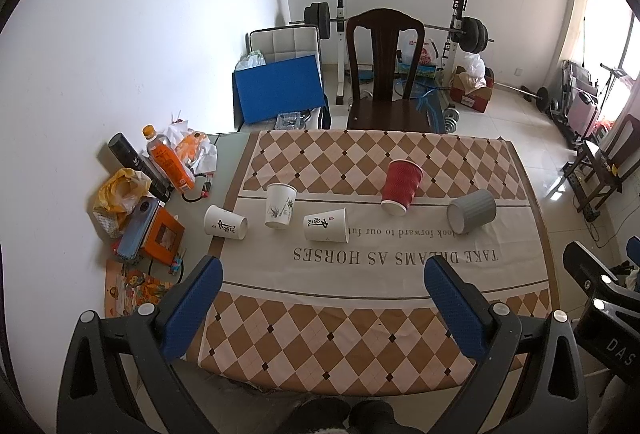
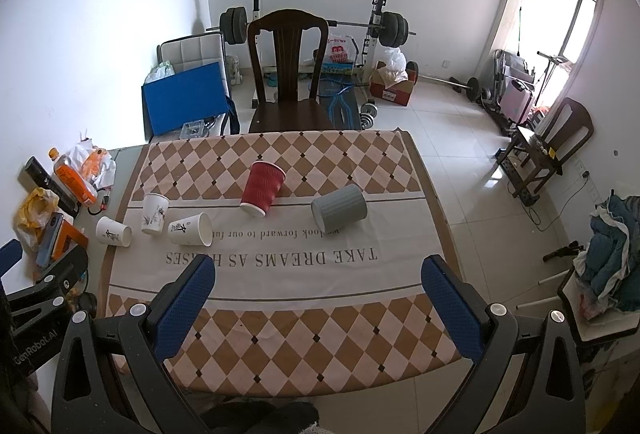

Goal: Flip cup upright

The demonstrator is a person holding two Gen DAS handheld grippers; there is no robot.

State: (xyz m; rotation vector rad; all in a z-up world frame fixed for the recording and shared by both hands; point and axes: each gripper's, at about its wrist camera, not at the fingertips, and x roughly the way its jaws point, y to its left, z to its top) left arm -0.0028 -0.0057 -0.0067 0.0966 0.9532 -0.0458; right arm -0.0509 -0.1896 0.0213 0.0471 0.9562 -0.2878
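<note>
Several cups lie tipped on the checked tablecloth (image 1: 360, 334): a red ribbed cup (image 1: 401, 186) (image 2: 263, 187), a grey ribbed cup (image 1: 471, 210) (image 2: 339, 210), and three white paper cups, one at the far left (image 1: 225, 222) (image 2: 113, 231), one with a plant print (image 1: 280, 205) (image 2: 155, 213) and one with a black character (image 1: 326, 226) (image 2: 191, 229). My left gripper (image 1: 323, 276) is open and empty, high above the near table edge. My right gripper (image 2: 319, 273) is open and empty, also well short of the cups.
Clutter sits at the table's left edge: an orange bottle (image 1: 168, 159), a black can (image 1: 128, 153), a yellow bag (image 1: 120, 189), a phone on an orange box (image 1: 138, 230). A dark chair (image 1: 384, 73) stands behind the table. A weight rack (image 1: 460, 29) is at the back wall.
</note>
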